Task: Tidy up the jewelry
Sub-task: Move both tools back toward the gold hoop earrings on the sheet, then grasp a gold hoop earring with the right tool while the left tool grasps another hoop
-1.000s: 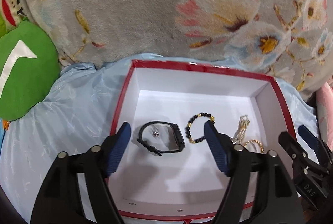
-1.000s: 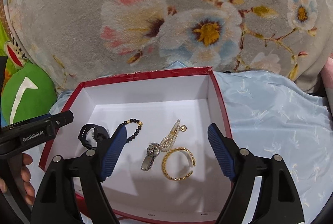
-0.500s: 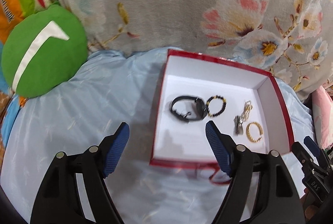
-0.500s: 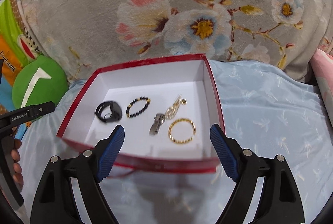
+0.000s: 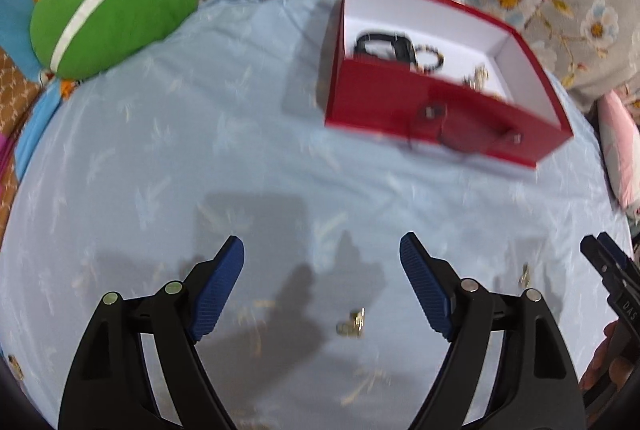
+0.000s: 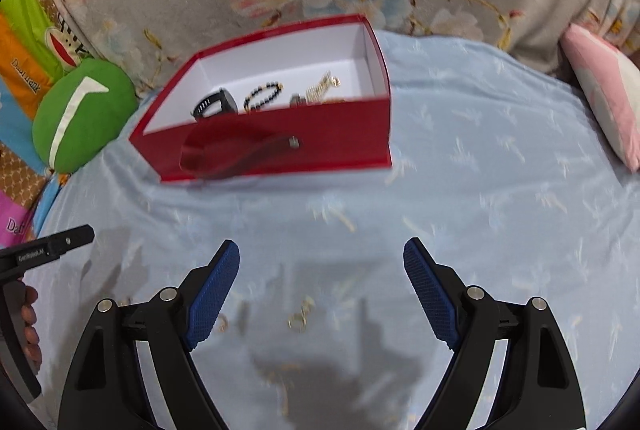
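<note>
Gold-toned small pieces [image 5: 354, 322] lie loose on the pale blue bedspread [image 5: 168, 134], short of the red box [image 6: 340, 134]; your left gripper [image 5: 321, 284] is opening empty, right gripper [image 6: 321, 288] wide and empty, so soft cloth may bunch into a pinch.

Glossy red cardboard box [image 6: 344, 134], white matt inside, on smooth sheeny pale-blue cloth [image 6: 480, 198].
</note>
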A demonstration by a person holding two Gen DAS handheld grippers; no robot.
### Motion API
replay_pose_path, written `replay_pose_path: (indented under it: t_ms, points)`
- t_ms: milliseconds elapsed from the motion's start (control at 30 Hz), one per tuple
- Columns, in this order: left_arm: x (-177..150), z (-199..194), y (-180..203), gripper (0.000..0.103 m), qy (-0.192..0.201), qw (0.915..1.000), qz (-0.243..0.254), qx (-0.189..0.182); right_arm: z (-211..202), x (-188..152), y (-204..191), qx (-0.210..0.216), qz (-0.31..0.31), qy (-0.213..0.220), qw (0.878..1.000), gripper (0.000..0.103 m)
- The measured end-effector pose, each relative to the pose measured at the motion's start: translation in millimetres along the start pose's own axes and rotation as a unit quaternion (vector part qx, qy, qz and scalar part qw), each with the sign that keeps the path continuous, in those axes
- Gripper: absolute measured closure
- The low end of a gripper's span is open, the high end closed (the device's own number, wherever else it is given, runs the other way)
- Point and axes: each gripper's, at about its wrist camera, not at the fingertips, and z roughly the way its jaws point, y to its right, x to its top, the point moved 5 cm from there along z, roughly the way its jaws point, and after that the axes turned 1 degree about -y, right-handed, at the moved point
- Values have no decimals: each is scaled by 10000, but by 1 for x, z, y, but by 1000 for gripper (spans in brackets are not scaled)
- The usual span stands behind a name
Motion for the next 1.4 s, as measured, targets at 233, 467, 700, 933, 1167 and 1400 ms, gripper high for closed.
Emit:
replay_pose_path:
  t_ms: [233, 467, 700, 933, 1167, 1400]
  points:
    - [-47, 19, 2, 25, -466, 9989, 19, -10, 3, -45, 5, -110, 42, -367, 9993, 21]
    - [-68, 27, 6, 25, -617, 9980, 81, 57, 14, -62, -2, -4, -50, -549, 9985, 28]
    - [-73, 26, 3, 25, -640, 9979, 2, 32, 25, -60, -20, 205, -162, -652, 9975, 31]
    - [-72, 26, 17, 25, -626, 9979, 143, -109, 34, -64, -63, 553, -527, -741, 9943, 36]
    - [-74, 27, 22, 25, -651, 9976, 193, -162, 54, -67, -79, 566, -706, -908, 9918, 53]
    - [-73, 28, 24, 25, -644, 9976, 214, -150, 60, -65, -85, 234, -1090, -790, 9906, 87]
